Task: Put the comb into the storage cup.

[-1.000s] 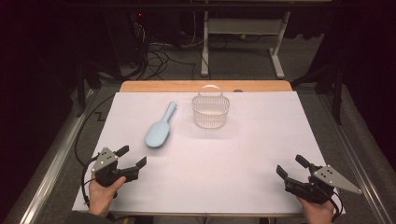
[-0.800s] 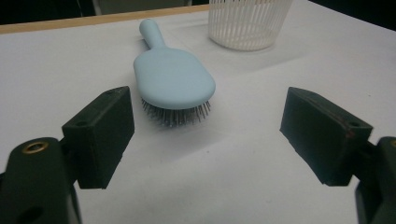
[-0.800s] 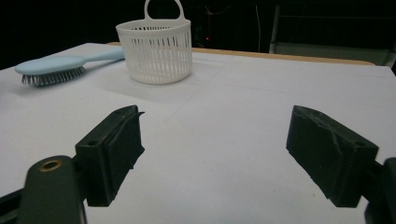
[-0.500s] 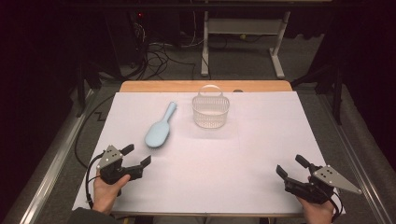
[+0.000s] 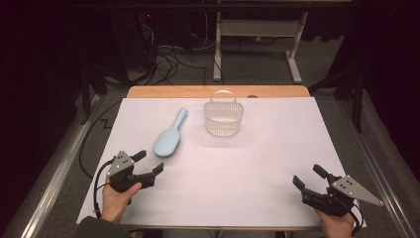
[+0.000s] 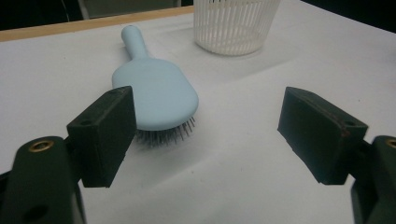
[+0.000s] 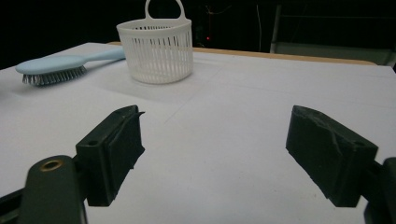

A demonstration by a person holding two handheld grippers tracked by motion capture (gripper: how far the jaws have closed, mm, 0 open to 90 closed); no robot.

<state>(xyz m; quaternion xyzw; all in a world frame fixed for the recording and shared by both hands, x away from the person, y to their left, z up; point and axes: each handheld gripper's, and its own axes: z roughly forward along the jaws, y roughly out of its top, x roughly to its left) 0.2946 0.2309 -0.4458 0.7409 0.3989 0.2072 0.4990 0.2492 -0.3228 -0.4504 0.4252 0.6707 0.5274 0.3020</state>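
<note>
High view, lower left of frame: left gripper in a hand, jaws spread wide, nothing between them, tips aimed up-right toward the hairbrush. Black cable loops off its left side.

Brush lies left of center on the white sheet, just beyond the left gripper, apart from it. Long axis runs diagonal: paddle head lower left, handle upper right, pointing toward the back of the table. Pale blue back faces up, bristles down. In the left gripper view the hairbrush sits upper left-center, head toward the camera; bristles peek out under the near edge, and the left jaw block covers part of the head's left side.

Center, upper part of frame: white slatted basket w/ a loop handle, upright, near the handle end of the brush but not touching. Inside looks empty from above, tho the slats make the bottom hard to read. Left gripper view cuts the basket off at the top edge. Right gripper view shows the basket whole at upper left, and the brush side-on at far left.

Wooden table edge shows behind the sheet; floor and stand legs beyond are dark, detail unclear.

Lower right of frame: right gripper, jaws also spread, holding nothing, well apart from brush and basket. Its hand is cut off by the bottom edge.
</note>
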